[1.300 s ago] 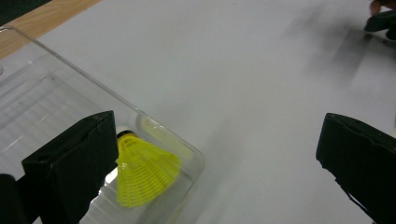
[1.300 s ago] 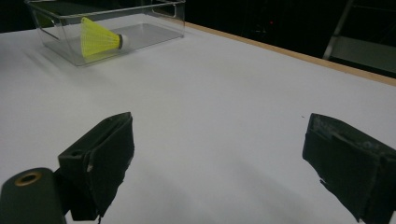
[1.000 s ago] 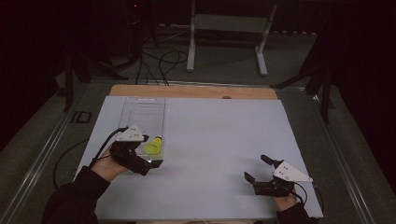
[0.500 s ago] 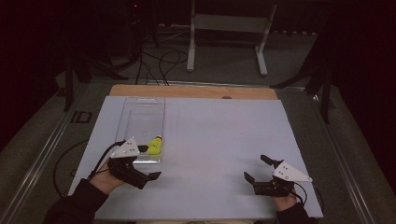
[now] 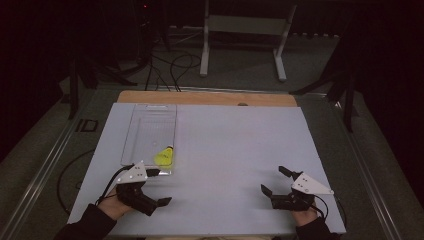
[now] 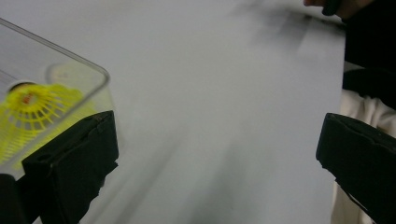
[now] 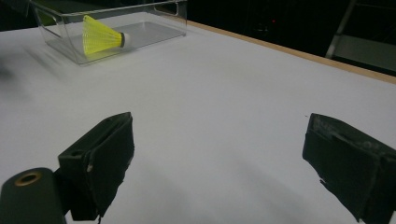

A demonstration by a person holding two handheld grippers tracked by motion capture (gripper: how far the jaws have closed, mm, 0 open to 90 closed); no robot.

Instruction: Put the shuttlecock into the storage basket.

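A yellow shuttlecock [image 5: 164,156] lies on its side in the near end of a clear bin [image 5: 150,131] (cork end pointing away from the person), on the left part of the white table [image 5: 230,155]. The left gripper [image 5: 159,187] sits just in front of the bin's near corner, jaws spread wide and holding nothing. The right gripper [image 5: 274,181] rests well apart at the near right edge, jaws likewise wide apart and empty, above bare tabletop.
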